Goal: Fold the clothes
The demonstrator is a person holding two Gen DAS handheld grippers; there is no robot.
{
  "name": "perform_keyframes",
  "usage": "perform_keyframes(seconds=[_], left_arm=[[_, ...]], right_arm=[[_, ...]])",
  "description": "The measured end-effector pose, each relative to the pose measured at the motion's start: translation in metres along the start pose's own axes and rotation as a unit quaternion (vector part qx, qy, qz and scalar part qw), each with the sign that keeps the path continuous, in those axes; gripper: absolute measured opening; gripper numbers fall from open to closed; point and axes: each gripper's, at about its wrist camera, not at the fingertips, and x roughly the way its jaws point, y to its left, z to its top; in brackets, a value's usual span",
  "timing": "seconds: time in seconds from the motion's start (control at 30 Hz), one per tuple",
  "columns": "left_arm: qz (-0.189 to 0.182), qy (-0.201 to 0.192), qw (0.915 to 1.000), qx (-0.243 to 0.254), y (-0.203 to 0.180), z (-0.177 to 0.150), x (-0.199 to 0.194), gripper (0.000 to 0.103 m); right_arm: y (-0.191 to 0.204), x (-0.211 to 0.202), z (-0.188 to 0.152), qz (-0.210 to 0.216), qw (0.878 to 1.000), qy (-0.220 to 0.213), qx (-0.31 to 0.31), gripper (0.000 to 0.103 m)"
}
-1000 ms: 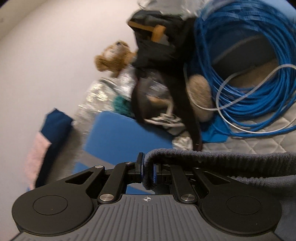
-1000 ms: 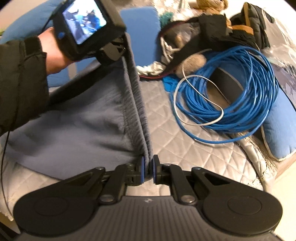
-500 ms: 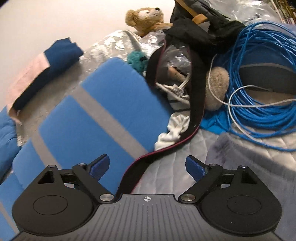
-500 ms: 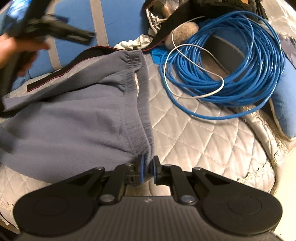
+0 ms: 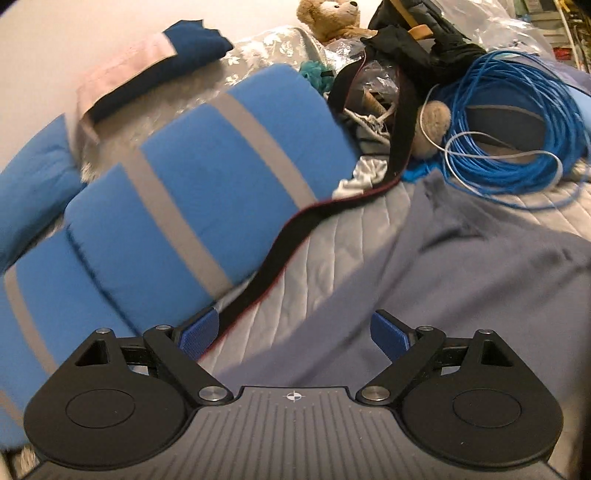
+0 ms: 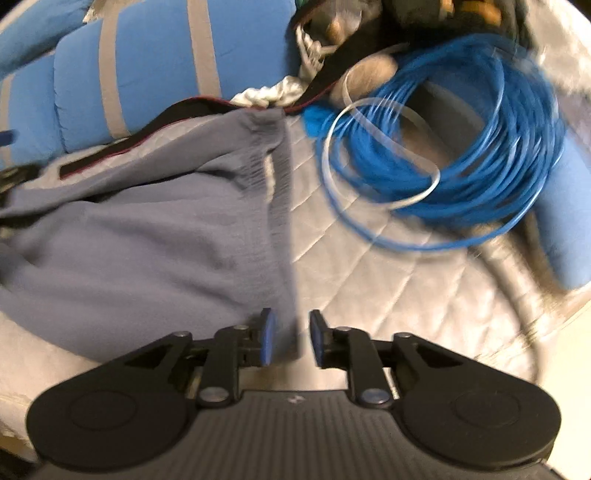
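A grey-blue fleece garment [image 6: 155, 251] lies spread on the quilted bedcover [image 6: 369, 280], its elastic waistband [image 6: 277, 177] running toward me. My right gripper [image 6: 291, 341] sits at the waistband's near end. Its jaws are opening, and the cloth edge lies loose between the blue pads [image 6: 266, 341] without being pressed. In the left wrist view the same garment [image 5: 480, 280] lies to the right. My left gripper [image 5: 294, 334] stands wide open over its left edge and the bedcover [image 5: 325, 258], holding nothing.
A blue cushion with grey stripes [image 5: 207, 177] lies left of the garment, and a black strap [image 5: 295, 229] runs along it. Behind are a coil of blue cable [image 6: 461, 147], a dark bag [image 5: 413, 48], a teddy bear [image 5: 328, 18] and folded blue and pink cloth [image 5: 155, 62].
Both grippers were shut on the raised waistband. The left one let go and swung left. The right one's jaws have parted. The garment now lies flat on the bed.
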Motion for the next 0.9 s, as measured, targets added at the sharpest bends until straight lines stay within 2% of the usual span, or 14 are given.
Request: perform_keyframes(seconds=[0.07, 0.1, 0.2, 0.3, 0.4, 0.43, 0.57, 0.77, 0.83, 0.9], left_arm=[[-0.001, -0.001, 0.9999, -0.011, 0.005, -0.022, -0.014, 0.090], [-0.002, -0.001, 0.9998, -0.018, 0.009, -0.032, -0.020, 0.090], [-0.002, 0.001, 0.9990, -0.044, 0.017, -0.055, -0.028, 0.090], [0.001, 0.005, 0.9971, -0.075, 0.024, -0.073, -0.033, 0.090], [-0.009, 0.008, 0.9948, -0.101, 0.032, -0.072, -0.035, 0.090], [-0.014, 0.006, 0.9938, -0.110, 0.034, -0.073, -0.036, 0.090], [-0.025, 0.016, 0.9912, -0.129, 0.042, -0.077, -0.036, 0.090], [-0.024, 0.024, 0.9891, -0.143, 0.050, -0.088, -0.038, 0.090], [-0.026, 0.028, 0.9889, -0.143, 0.050, -0.091, -0.038, 0.090], [-0.029, 0.034, 0.9887, -0.143, 0.050, -0.093, -0.037, 0.090]], right_arm=[[0.001, -0.007, 0.000, 0.001, 0.999, -0.031, -0.010, 0.074], [0.001, -0.009, 0.001, 0.015, 0.999, -0.043, -0.011, 0.077], [0.006, -0.002, 0.009, 0.048, 0.997, -0.064, -0.020, 0.077], [0.014, 0.014, 0.023, 0.064, 0.993, -0.089, -0.038, 0.075], [0.023, 0.032, 0.041, 0.086, 0.989, -0.110, -0.055, 0.073], [0.025, 0.041, 0.047, 0.095, 0.988, -0.105, -0.055, 0.073], [0.026, 0.074, 0.063, 0.118, 0.990, -0.073, -0.031, 0.060], [0.017, 0.109, 0.070, 0.100, 0.994, -0.037, 0.015, 0.059], [0.013, 0.115, 0.069, 0.108, 0.993, -0.031, 0.030, 0.058], [0.012, 0.114, 0.067, 0.118, 0.992, -0.030, 0.032, 0.043]])
